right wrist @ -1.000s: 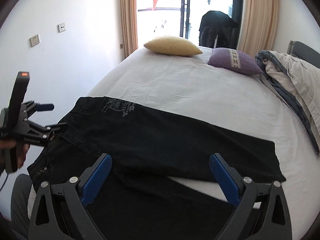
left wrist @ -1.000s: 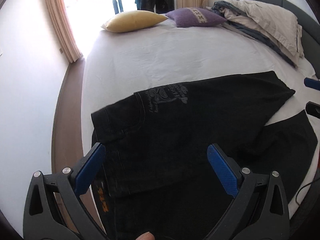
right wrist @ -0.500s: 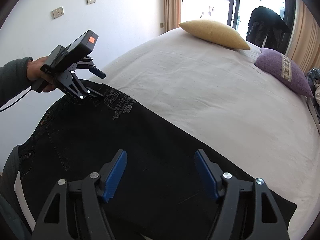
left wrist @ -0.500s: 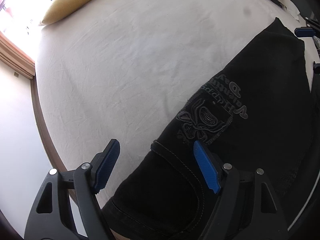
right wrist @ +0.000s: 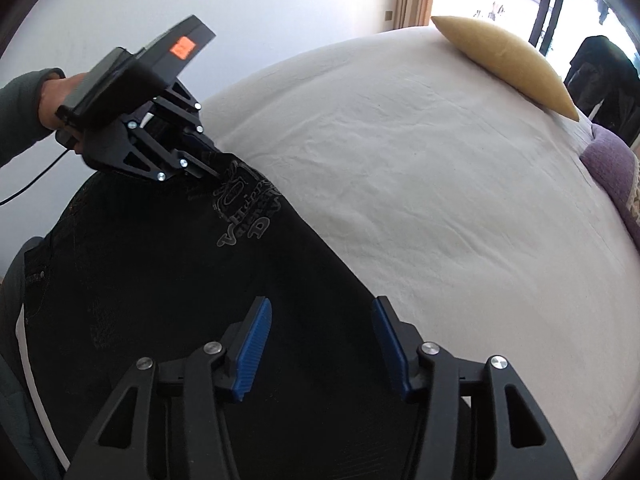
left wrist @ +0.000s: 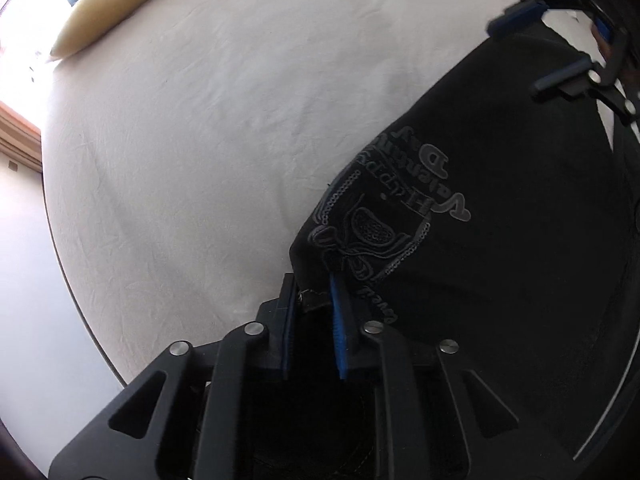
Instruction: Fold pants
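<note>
Where "Day" shows, left gripper [left wrist: 314, 296] pinches pants [left wrist: 500, 220]

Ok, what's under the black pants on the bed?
The black pants lie on the bed's white sheet, which shows bare beside them. Whatever lies directly beneath the fabric is covered. The left gripper pinches their edge.

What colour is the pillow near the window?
The pillow is mustard yellow and plain; it shows best in the right wrist view.

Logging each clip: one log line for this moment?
left tool: shut on pants edge | right tool: open above pants | bed
</note>
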Action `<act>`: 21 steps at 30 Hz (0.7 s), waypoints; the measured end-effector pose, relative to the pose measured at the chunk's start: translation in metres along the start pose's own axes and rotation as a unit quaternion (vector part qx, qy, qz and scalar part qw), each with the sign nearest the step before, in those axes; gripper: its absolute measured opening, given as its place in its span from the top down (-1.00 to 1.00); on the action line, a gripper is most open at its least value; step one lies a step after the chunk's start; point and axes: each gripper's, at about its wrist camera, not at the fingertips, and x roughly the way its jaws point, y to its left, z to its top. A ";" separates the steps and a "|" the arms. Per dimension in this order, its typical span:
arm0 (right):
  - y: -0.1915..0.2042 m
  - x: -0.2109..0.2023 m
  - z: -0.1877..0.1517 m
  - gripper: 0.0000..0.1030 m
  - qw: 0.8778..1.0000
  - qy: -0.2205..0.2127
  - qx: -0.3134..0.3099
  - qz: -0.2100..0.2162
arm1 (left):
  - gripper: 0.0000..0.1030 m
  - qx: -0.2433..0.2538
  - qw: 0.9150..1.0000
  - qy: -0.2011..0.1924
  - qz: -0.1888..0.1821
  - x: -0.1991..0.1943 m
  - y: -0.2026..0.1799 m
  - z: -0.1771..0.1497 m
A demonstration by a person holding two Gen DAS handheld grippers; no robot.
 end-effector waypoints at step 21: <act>0.020 0.074 0.033 0.78 0.988 0.125 -0.075 -0.045 | 0.87 0.017 0.989 -0.104 0.099 -0.009 -0.041 -0.052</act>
